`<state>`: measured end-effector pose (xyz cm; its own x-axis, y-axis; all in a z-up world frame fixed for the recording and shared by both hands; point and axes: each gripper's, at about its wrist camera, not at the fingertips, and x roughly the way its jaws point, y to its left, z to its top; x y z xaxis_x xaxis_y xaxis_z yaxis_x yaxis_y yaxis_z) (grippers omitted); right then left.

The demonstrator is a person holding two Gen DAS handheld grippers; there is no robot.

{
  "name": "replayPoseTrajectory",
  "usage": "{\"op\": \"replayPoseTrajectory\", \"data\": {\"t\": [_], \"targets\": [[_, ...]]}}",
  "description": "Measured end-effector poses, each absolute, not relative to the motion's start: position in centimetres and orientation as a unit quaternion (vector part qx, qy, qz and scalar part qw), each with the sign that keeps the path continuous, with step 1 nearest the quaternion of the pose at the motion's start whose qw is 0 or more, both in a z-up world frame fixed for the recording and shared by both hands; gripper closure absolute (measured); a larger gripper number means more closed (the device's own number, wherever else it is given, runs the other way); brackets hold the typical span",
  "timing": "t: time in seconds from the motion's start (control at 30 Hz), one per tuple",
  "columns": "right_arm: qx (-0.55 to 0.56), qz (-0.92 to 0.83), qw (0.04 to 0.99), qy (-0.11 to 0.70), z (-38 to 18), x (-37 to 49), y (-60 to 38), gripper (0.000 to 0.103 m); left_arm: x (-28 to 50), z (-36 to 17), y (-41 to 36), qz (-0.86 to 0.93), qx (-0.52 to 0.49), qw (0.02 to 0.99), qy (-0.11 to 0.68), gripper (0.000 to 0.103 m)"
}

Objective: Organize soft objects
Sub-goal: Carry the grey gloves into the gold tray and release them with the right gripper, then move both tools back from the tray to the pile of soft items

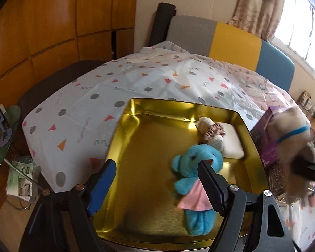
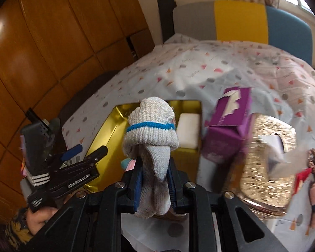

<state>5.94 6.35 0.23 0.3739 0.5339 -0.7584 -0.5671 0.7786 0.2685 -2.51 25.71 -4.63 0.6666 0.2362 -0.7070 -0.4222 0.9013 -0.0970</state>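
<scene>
Patterned tablecloth (image 2: 231, 73), right hand-held gripper (image 2: 154, 175) clamping grey knit sock roll (image 2: 151, 130) with blue band, left hand-held gripper (image 1: 157, 175) wide, empty

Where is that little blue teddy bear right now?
In the left wrist view the blue teddy bear lies on its back inside the gold tin, just in front of a rolled sock bundle and a white pad.

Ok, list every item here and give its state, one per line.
Gold tin: open, lid off.
Blue teddy: lying in the tin.
White pillow: lying flat in the tin.
Rolled sock: held above the tin.
Purple box: torn open.
Left gripper: open, empty.
Right gripper: shut on the rolled sock.
</scene>
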Motion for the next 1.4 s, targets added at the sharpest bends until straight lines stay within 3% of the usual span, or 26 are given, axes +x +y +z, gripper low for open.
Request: {"op": "replayPoseTrajectory", "data": {"t": [0.2,0.43,1.4], "targets": [[-0.063,0.286,0.82,0.491,-4.8,8.1,10.7,0.08,-3.1,-5.1,26.9,0.194,-0.132,0.899,0.37,0.022],[-0.087,0.259,0.825,0.495,-7.1,8.4,10.6,0.061,-3.3,-5.4,26.8,0.193,-0.128,0.9,0.37,0.022],[-0.061,0.178,0.913,0.362,-0.1,5.4,-2.2,0.057,-3.1,-4.9,21.9,0.151,-0.072,0.911,0.377,0.022]]}}
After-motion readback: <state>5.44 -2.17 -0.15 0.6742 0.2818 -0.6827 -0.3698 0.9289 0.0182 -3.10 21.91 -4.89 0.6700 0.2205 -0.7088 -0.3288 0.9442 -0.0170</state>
